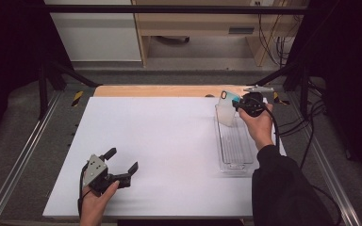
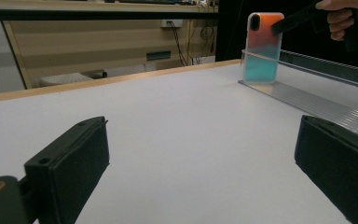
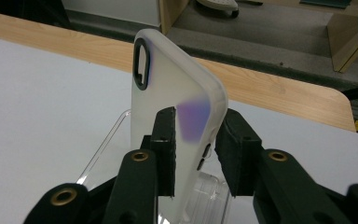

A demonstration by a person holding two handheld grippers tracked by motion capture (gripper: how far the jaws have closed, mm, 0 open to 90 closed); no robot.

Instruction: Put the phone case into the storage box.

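Observation:
A translucent phone case (image 1: 226, 110) with a black camera ring stands on end at the far end of a clear plastic tray (image 1: 235, 160). My right gripper (image 1: 238, 104) is shut on the case near its top, one pad on each side (image 3: 196, 135). From the left gripper view the case (image 2: 262, 46) shimmers orange and teal, with the right gripper (image 2: 289, 21) at its upper edge. My left gripper (image 1: 121, 160) rests open on the white table near the front left, nothing between its jaws (image 2: 200, 163).
The white sheet (image 1: 169, 141) covers the table, with a wooden edge (image 1: 160, 91) at the back. The ridged tray (image 2: 317, 100) runs along the right side. Metal rails flank the table, and cables hang at the back right.

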